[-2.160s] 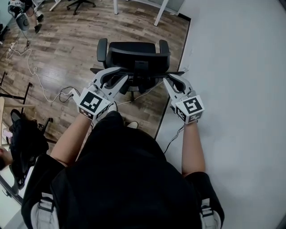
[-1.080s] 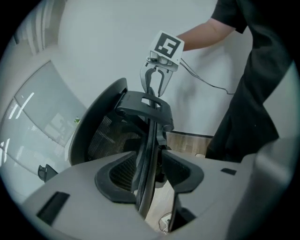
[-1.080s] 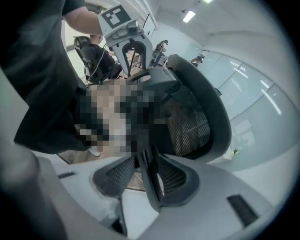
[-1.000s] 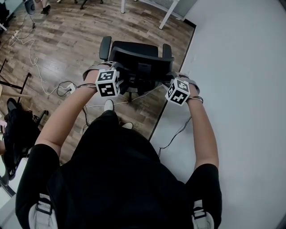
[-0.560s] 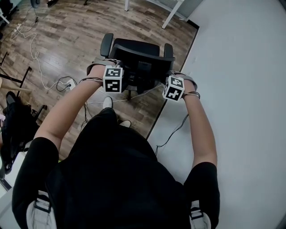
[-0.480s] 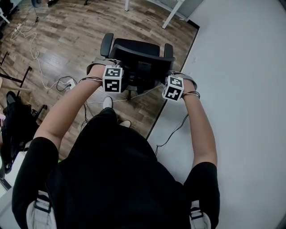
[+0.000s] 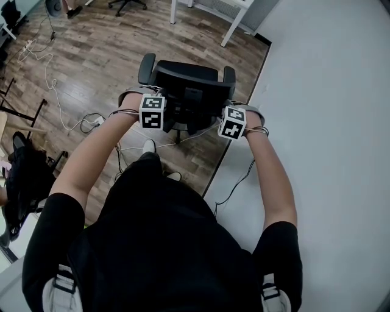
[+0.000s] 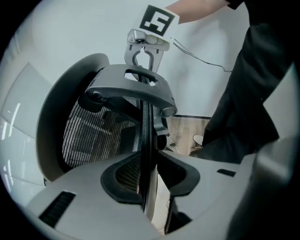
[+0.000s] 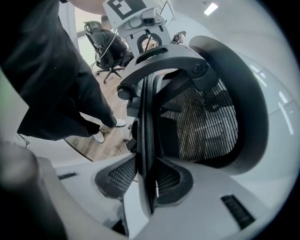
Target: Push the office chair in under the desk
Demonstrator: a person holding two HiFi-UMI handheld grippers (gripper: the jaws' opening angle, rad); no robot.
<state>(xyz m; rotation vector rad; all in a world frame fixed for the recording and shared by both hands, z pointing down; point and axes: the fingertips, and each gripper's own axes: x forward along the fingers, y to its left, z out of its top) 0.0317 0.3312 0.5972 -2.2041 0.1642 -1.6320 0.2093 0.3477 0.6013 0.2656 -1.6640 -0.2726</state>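
Observation:
A black mesh office chair (image 7: 186,79) stands on the wooden floor with its back to me. My left gripper (image 7: 161,101) holds the backrest's left edge and my right gripper (image 7: 224,107) holds its right edge. In the left gripper view the thin backrest rim (image 8: 143,140) runs between the left gripper's (image 8: 146,165) pads, which press on it. In the right gripper view the rim (image 9: 148,131) sits between the right gripper's (image 9: 149,174) pads, whose jaws are closing on it. White desk legs (image 7: 234,24) show beyond the chair.
A broad white surface (image 7: 323,122) with a dark edge fills the right side. Cables and a power strip (image 7: 92,119) lie on the floor at left. A black bag (image 7: 24,183) sits at the far left, and another chair base (image 7: 127,5) at the top.
Both grippers came in from behind the chair to the backrest's sides and closed on its edges. The chair now sits slightly farther from me.

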